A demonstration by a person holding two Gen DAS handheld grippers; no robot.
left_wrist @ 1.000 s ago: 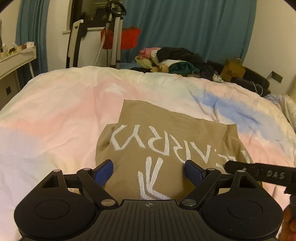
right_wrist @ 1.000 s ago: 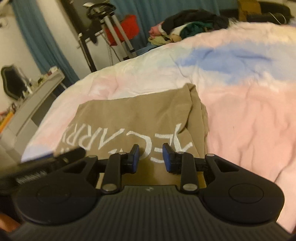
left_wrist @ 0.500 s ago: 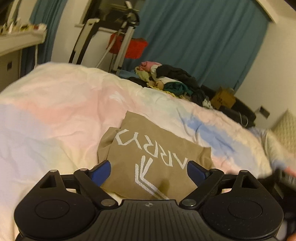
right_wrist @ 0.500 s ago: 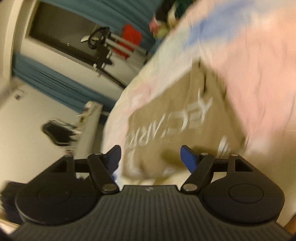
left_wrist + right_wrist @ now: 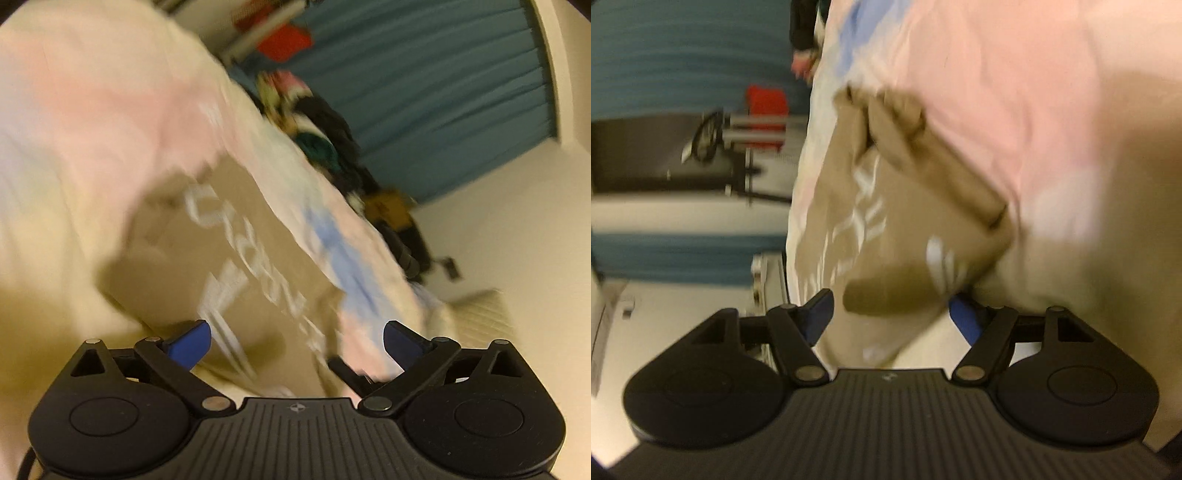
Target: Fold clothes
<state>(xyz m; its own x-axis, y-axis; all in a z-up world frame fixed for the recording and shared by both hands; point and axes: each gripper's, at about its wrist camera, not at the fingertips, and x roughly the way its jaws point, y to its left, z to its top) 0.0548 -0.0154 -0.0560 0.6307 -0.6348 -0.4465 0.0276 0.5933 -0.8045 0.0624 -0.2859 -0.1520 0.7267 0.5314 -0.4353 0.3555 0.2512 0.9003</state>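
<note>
- My left gripper (image 5: pixel 295 341) is the nearest thing in its view; the jaws are opening and stand very wide, with nothing pressed between the blue pads (image 5: pixel 190 341). The near edge of the tan shirt (image 5: pixel 236 266) shows in the gap between them, but I judge it is not held.
- My right gripper (image 5: pixel 892 314) also stands apart, jaws wide. A near corner of the tan shirt (image 5: pixel 886 236) lies between its pads (image 5: pixel 964 317), and I cannot tell whether they touch the cloth; I see no pinch.
- The shirt lies folded on the pastel duvet (image 5: pixel 92 110), from about 6 o'clock up toward 11 o'clock in the left view, with white lettering (image 5: pixel 255 251) on top. In the right view it runs from 6 o'clock toward 12 o'clock.
- I judge the step in hand is to take the near edge with both grippers for the next fold. To do it well, I should bring each pair of pads to a corner at the same depth, so the fold comes straight.
- The thick rolled side (image 5: pixel 923 158) of the shirt at about 1 o'clock in the right view has several layers; I should catch all of them, or the fold opens.
- Both views are blurred, so I would steady my hands first.
- Far away, at 1 o'clock in the left view, a pile of clothes (image 5: pixel 321 140) waits before the teal curtain (image 5: pixel 443 92).
</note>
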